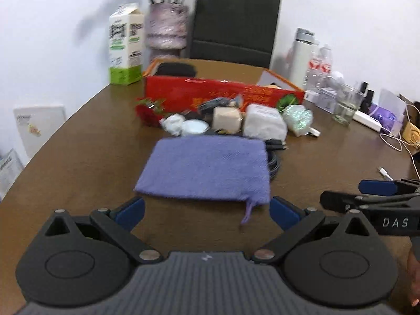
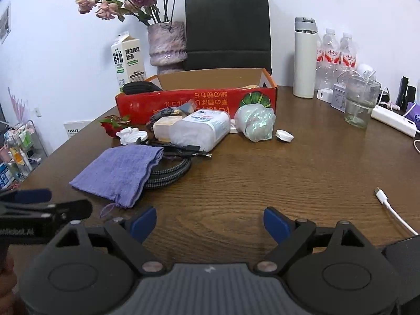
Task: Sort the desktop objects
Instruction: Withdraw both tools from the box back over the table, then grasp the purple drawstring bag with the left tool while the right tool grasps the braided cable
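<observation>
A purple cloth pouch (image 1: 207, 168) lies flat on the brown table (image 1: 78, 162), its drawstring trailing toward me. My left gripper (image 1: 207, 211) is open just short of the pouch's near edge, nothing between its pads. Behind the pouch sit a white wipes pack (image 2: 199, 128), a beige box (image 2: 165, 128), an iridescent bag (image 2: 256, 123), a red rose (image 2: 113, 126) and a coiled black cable (image 2: 170, 173). An open red box (image 2: 197, 99) stands behind them. My right gripper (image 2: 210, 223) is open over bare wood, right of the pouch (image 2: 118, 173).
Along the back stand a milk carton (image 2: 128, 60), a vase of dried roses (image 2: 166, 43), a black paper bag (image 2: 228, 29), a white flask (image 2: 304, 57) and water bottles (image 2: 336, 52). A glass (image 2: 361, 102), a power strip (image 2: 393, 120) and a white cable (image 2: 388, 204) are on the right.
</observation>
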